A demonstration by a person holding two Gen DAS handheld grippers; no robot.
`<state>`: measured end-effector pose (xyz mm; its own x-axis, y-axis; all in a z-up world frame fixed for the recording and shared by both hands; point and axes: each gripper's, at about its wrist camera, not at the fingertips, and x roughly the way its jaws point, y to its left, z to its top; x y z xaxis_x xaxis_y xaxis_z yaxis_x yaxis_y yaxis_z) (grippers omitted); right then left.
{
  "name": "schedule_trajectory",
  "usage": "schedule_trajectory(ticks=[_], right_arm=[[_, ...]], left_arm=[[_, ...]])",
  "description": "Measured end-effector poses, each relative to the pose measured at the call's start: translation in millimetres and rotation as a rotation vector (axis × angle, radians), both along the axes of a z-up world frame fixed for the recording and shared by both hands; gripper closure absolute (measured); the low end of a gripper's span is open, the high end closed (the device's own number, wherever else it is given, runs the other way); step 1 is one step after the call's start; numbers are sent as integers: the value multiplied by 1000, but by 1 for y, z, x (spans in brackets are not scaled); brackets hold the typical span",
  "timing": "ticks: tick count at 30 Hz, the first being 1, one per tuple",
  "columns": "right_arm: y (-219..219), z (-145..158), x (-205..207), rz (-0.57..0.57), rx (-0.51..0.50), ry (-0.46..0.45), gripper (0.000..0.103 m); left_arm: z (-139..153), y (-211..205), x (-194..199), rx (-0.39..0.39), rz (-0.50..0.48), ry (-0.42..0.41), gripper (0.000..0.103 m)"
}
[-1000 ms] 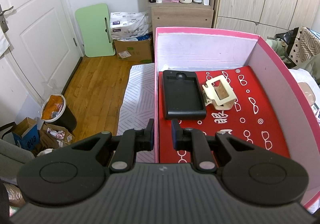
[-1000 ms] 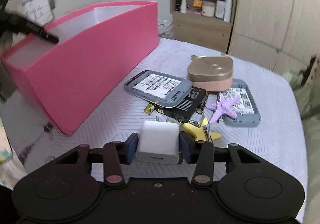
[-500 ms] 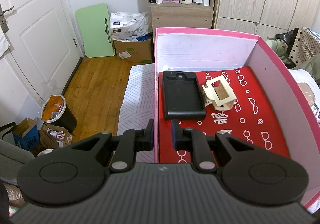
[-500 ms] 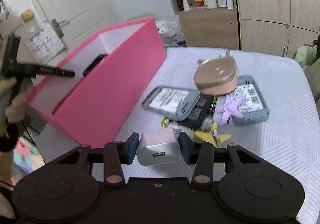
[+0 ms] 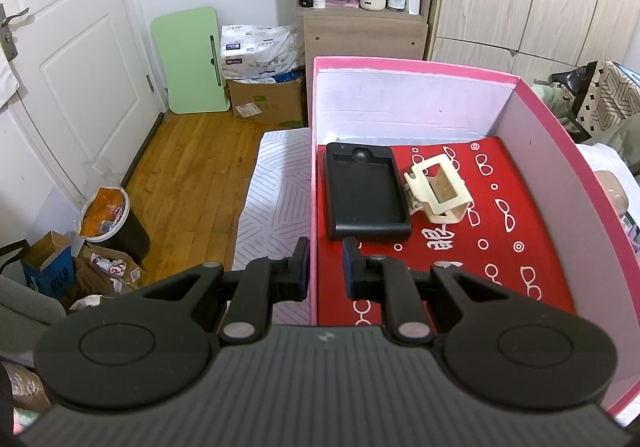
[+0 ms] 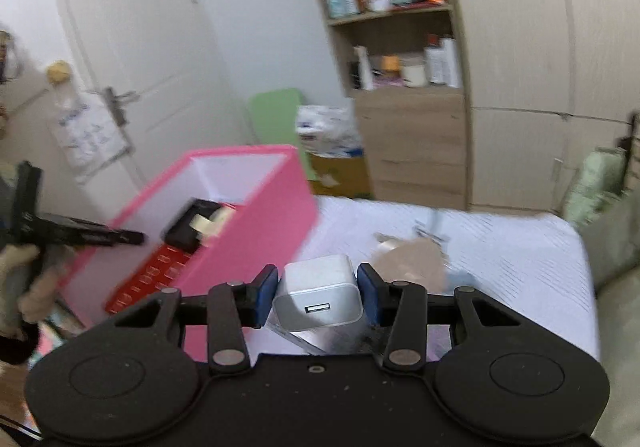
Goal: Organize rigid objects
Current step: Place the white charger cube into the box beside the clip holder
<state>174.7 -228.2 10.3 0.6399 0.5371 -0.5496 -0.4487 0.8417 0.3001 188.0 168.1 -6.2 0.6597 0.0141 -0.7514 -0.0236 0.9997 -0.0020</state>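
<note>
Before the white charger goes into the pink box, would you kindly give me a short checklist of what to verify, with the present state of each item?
1. White charger held between the pads of the right hand-held gripper: ok.
2. Left hand-held gripper steadying the pink box, its jaws astride the box's left wall: ok.
3. Free red floor in the box to the right of the black tray and the cream clip: ok.
4. Charger already over the box opening: not ok; it hangs beside the box's outer wall.
5. Right wrist view sharp enough to aim: not ok, blurred.
</note>
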Motion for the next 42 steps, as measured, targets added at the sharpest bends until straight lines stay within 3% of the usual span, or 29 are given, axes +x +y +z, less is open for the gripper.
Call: schedule_trajectory(ticks=[6,12,15,19,27,34,38,42], right_arm=[[51,21,10,145,17,-95,54],[115,24,33,270,-158,-221,54],[145,21,55,324,-296,-275,54],[176,2,85,414,-492,-208,54],[213,-24,106,473,-687,-169,54],[219,-23,113,457,-655,-69,54],[206,-7,105,428,-601,-149,42],[178,21,90,377,-445,-204,39]], left_arm=[[0,0,1,1,-1,1,88],[0,1,4,-14,-12,4,87],[-1,0,5,-9,-18,5,87],[-2,0,4,-8,-20,3,87],[-2,1,2,-11,-22,1,87],[0,1,2,-17,-19,-5,87],[1,1,0,-11,-21,-14,87],[1,2,1,-15,-19,-14,87]])
